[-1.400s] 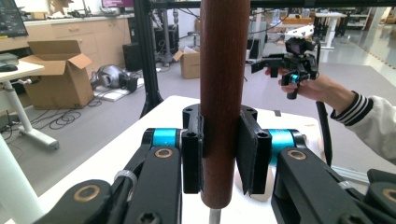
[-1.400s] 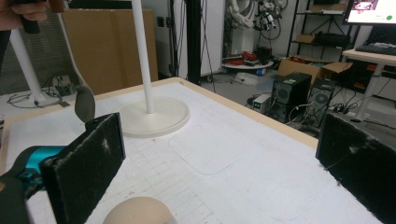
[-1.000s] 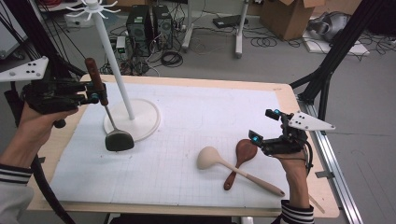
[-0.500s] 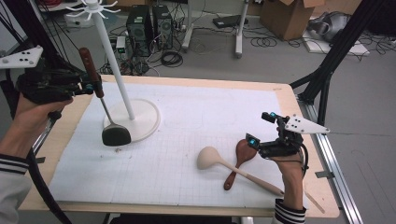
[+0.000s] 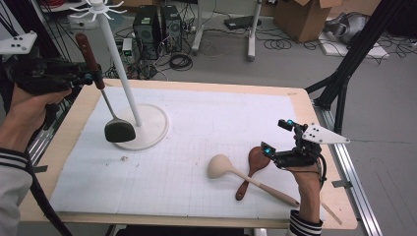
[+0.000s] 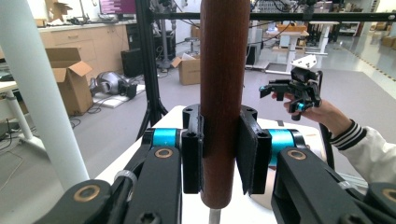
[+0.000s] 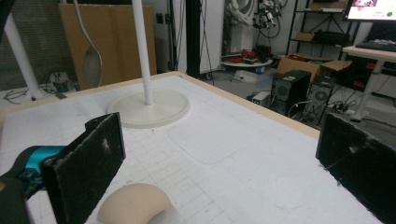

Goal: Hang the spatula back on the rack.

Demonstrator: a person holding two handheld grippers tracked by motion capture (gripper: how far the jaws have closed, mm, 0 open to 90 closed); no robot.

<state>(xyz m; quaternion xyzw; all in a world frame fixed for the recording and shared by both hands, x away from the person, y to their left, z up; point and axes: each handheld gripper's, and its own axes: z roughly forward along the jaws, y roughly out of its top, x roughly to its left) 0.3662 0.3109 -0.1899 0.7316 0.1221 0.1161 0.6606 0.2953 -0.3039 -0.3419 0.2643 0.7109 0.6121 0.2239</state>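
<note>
My left gripper [image 5: 84, 77] is shut on the brown wooden handle [image 5: 89, 53] of a spatula, at the table's far left. The spatula's black head [image 5: 119, 132] hangs by the round base [image 5: 150, 129] of a white hook stand [image 5: 119, 69]. In the left gripper view both pads clamp the handle [image 6: 223, 88] upright, and the stand's pole [image 6: 39, 93] rises at left. My right gripper [image 5: 277, 137] stands open at the right, just above a dark wooden spoon [image 5: 255, 160] and a pale ladle [image 5: 219, 165]. The right gripper view has the ladle's bowl [image 7: 135, 205] below the open pads [image 7: 88, 163].
A white gridded mat [image 5: 206, 123] covers most of the tabletop. Computer cases [image 5: 156, 24], cables and cardboard boxes [image 5: 300, 14] sit on the floor beyond the far edge. A black tripod leg [image 5: 344, 78] stands off the right corner.
My left gripper has risen and drawn toward the left with the spatula, so its black head hangs higher beside the stand base. The right gripper has stayed almost in place.
</note>
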